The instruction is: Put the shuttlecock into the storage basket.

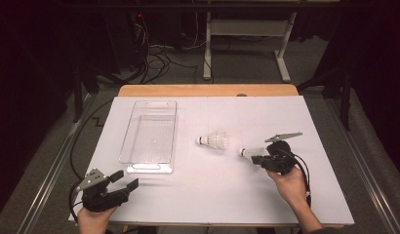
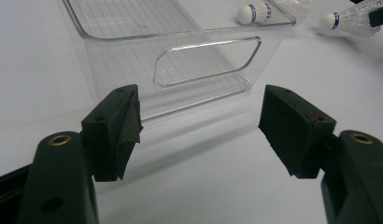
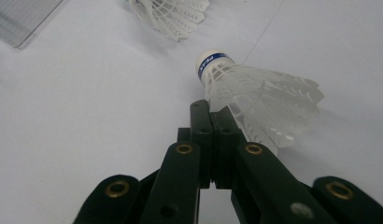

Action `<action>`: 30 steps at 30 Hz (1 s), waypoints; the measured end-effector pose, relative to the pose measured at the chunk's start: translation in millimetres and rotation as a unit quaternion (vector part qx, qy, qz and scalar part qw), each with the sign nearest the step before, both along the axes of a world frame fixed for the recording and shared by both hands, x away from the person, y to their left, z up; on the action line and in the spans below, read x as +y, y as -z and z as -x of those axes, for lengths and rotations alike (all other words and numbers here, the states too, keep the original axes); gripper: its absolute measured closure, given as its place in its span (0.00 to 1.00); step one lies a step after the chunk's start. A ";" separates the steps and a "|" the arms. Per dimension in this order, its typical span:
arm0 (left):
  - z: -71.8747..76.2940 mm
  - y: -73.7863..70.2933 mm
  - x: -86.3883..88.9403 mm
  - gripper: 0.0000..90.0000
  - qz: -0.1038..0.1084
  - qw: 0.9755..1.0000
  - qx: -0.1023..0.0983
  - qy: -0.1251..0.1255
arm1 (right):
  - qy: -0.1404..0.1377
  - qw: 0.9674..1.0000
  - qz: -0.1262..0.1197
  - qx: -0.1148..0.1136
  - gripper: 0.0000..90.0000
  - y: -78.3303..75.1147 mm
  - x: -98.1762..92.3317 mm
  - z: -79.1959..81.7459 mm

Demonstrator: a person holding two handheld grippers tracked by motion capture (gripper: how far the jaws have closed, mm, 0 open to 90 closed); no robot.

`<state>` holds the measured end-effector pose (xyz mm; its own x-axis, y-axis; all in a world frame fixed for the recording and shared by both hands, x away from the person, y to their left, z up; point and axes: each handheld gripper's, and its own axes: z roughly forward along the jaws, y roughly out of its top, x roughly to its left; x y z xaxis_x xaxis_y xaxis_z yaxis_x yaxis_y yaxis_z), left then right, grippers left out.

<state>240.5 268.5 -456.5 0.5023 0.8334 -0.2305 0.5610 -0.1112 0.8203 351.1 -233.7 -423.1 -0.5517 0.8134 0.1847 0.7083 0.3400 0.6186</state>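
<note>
Held shuttlecock (image 3: 255,100): white plastic, mesh-like ribbed skirt flaring into a cone, rounded white cork tip with a blue band. It is pinched at the skirt edge by the right claw (image 1: 259,159), whose jaws are closed tight together on it; it is located on the right part of the surface, tip pointed toward the middle.

Second shuttlecock (image 1: 212,141): same build, lying on its side near the centre, just apart from the held one and untouched. Total counted: two.

Bin (image 1: 151,136): one, clear hard plastic, rectangular, ribbed floor, rounded corners, an oblong handle cutout in the near end wall. Placed left of the shuttlecocks, long axis running away from the person.

Left claw (image 1: 124,180): jaws spread wide, nothing between them, black matte pads with a worn, rough face. Parked at the near left corner, aimed at the bin's near end.

Surface (image 1: 286,195): flat white matte sheet over a wooden board, whose edge is seen at the far side.
</note>
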 end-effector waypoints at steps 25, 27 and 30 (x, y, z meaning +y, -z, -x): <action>0.0 0.1 0.3 0.34 -0.001 1.000 0.000 0.000 | -0.012 1.000 -0.006 -0.006 1.00 -6.8 12.1 -16.6; -0.2 0.2 0.2 0.34 -0.001 1.000 0.000 0.000 | -0.012 1.000 -0.006 -0.005 1.00 -7.1 12.5 -17.4; -0.3 0.4 -0.2 0.34 0.000 1.000 -0.001 0.000 | -0.015 1.000 -0.006 -0.004 1.00 -6.8 13.1 -19.2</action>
<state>240.8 268.3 -457.0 0.5025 0.8336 -0.2292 0.5587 -0.1108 0.8219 370.3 -220.6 -416.3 -0.5767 0.7944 0.1906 0.6932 0.3523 0.6288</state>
